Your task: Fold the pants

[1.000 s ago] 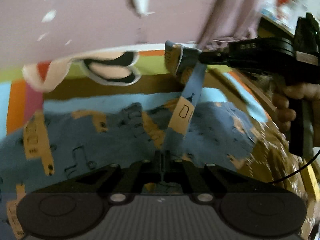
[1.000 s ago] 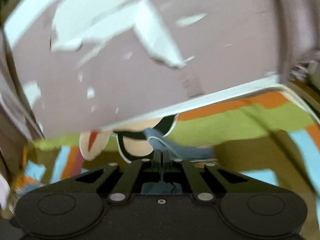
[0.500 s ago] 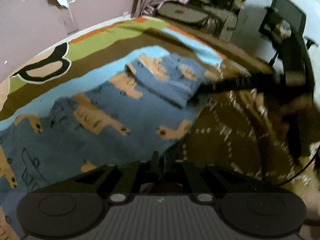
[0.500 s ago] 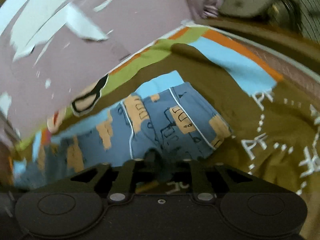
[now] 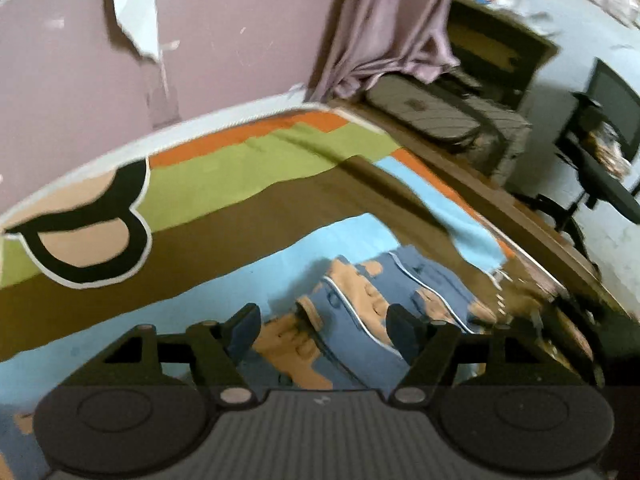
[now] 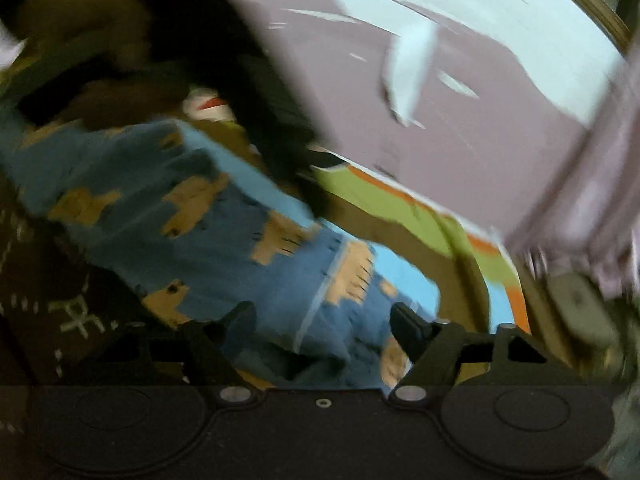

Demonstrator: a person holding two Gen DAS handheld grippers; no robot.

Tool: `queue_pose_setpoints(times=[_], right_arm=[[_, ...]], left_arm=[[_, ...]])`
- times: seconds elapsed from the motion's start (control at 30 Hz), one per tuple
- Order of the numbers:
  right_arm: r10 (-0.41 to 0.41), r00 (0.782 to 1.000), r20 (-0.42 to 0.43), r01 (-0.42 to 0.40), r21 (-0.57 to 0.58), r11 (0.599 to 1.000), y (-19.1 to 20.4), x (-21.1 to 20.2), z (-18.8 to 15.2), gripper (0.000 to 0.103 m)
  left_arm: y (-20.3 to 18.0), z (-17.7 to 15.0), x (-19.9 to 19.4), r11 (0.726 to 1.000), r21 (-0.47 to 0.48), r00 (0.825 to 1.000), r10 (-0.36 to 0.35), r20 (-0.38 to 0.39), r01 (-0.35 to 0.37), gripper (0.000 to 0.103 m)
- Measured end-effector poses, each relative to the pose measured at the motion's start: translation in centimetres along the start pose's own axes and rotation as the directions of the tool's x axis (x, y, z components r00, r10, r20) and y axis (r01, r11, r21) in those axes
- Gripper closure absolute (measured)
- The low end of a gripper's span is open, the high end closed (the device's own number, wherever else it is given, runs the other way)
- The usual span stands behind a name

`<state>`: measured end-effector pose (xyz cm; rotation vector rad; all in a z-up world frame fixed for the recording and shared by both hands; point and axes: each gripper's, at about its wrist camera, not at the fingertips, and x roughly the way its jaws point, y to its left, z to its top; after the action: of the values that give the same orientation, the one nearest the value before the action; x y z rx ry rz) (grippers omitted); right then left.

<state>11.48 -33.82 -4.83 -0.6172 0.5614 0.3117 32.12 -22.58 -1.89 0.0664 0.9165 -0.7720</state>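
The pants are blue with orange animal prints and white piping. They lie folded over on the striped bed cover. My left gripper is open just above the folded end, holding nothing. In the right wrist view the pants spread across the bed, blurred by motion. My right gripper is open over their near edge, holding nothing.
A mauve wall with peeling paint runs behind the bed. A curtain hangs at the right, with a padded bag below it. A black chair stands off the bed's right side. A dark shape crosses the right wrist view.
Both grippers were shut on the pants' fabric and carried it across the bed. Now both have opened and let go, and the pants lie folded.
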Motion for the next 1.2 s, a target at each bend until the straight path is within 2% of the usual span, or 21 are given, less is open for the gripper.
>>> queue_pose_setpoints(times=[0.03, 0.1, 0.13, 0.2, 0.27, 0.3, 0.33, 0.43, 0.53, 0.6, 0.67, 0.8, 0.9, 1.03, 1.13, 1.2], right_arm=[[0.008, 1.000, 0.008, -0.008, -0.041, 0.999, 0.5, 0.1, 0.0, 0.041], [0.036, 0.999, 0.016, -0.035, -0.080, 0.996, 1.2, 0.3, 0.0, 0.051], [0.044, 0.999, 0.014, -0.043, -0.090, 0.995, 1.5, 0.5, 0.0, 0.053], [0.048, 0.999, -0.003, -0.048, -0.101, 0.994, 1.6, 0.9, -0.2, 0.066], [0.050, 0.998, -0.027, -0.052, -0.094, 0.994, 1.4, 1.4, -0.5, 0.076], [0.054, 0.998, -0.036, -0.057, -0.079, 0.995, 1.3, 1.6, -0.7, 0.088], [0.055, 0.998, -0.043, -0.057, -0.055, 0.997, 1.0, 1.8, -0.8, 0.094], [0.048, 0.998, -0.038, -0.046, 0.070, 0.996, 0.1, 1.1, -1.1, 0.097], [0.028, 0.999, -0.038, -0.020, 0.213, 0.977, -1.8, 0.7, -1.5, 0.099], [0.019, 0.999, -0.036, -0.007, 0.313, 0.950, -3.4, 0.2, -1.8, 0.099], [0.003, 0.999, -0.036, 0.012, 0.413, 0.911, -4.9, -0.2, -2.2, 0.099], [-0.015, 0.998, -0.062, 0.049, 0.602, 0.797, -7.9, -0.8, -4.0, 0.099], [-0.021, 0.995, -0.102, 0.086, 0.683, 0.726, -9.3, -0.6, -5.5, 0.100], [-0.035, 0.982, -0.184, 0.167, 0.774, 0.611, -11.0, -0.4, -7.8, 0.100], [-0.055, 0.973, -0.223, 0.212, 0.782, 0.585, -11.6, -0.7, -8.7, 0.097], [-0.048, 0.976, -0.212, 0.201, 0.798, 0.568, -11.9, -1.2, -9.1, 0.085]], left_arm=[[0.2, 0.1, 0.6, 1.000, -0.021, 1.000, 0.001, -0.012, -0.001, 0.040], [0.8, 0.3, 1.8, 0.998, -0.067, 0.999, -0.010, -0.040, 0.007, 0.069], [0.9, 0.4, 2.1, 0.997, -0.080, 0.999, -0.011, -0.050, 0.007, 0.074], [0.7, 0.5, 2.4, 0.998, -0.064, 0.998, -0.003, -0.064, -0.001, 0.090], [0.5, 0.6, 2.6, 0.999, -0.040, 0.997, 0.003, -0.083, -0.007, 0.095], [0.5, 0.7, 2.7, 0.999, -0.049, 0.996, 0.001, -0.090, -0.005, 0.098], [0.5, 0.9, 2.7, 0.998, -0.064, 0.995, -0.007, -0.095, 0.001, 0.098], [0.7, 1.3, 2.8, 0.994, -0.112, 0.995, -0.025, -0.099, 0.014, 0.100], [0.3, 1.8, 3.0, 0.991, -0.132, 0.994, -0.045, -0.098, 0.032, 0.101], [-0.2, 2.2, 3.3, 0.990, -0.131, 0.994, -0.064, -0.091, 0.052, 0.103], [-1.0, 2.7, 3.7, 0.989, -0.129, 0.994, -0.081, -0.079, 0.071, 0.103], [-2.7, 4.1, 4.9, 0.979, -0.151, 0.989, -0.146, -0.031, 0.140, 0.103], [-3.9, 5.1, 5.4, 0.970, -0.168, 0.984, -0.176, 0.014, 0.176, 0.103], [-4.5, 5.4, 5.6, 0.972, -0.154, 0.984, -0.176, 0.016, 0.176, 0.100], [-4.3, 4.8, 5.5, 0.984, -0.113, 0.990, -0.142, 0.000, 0.141, 0.096], [-4.0, 4.2, 5.5, 0.985, -0.100, 0.990, -0.140, -0.014, 0.138, 0.089]])
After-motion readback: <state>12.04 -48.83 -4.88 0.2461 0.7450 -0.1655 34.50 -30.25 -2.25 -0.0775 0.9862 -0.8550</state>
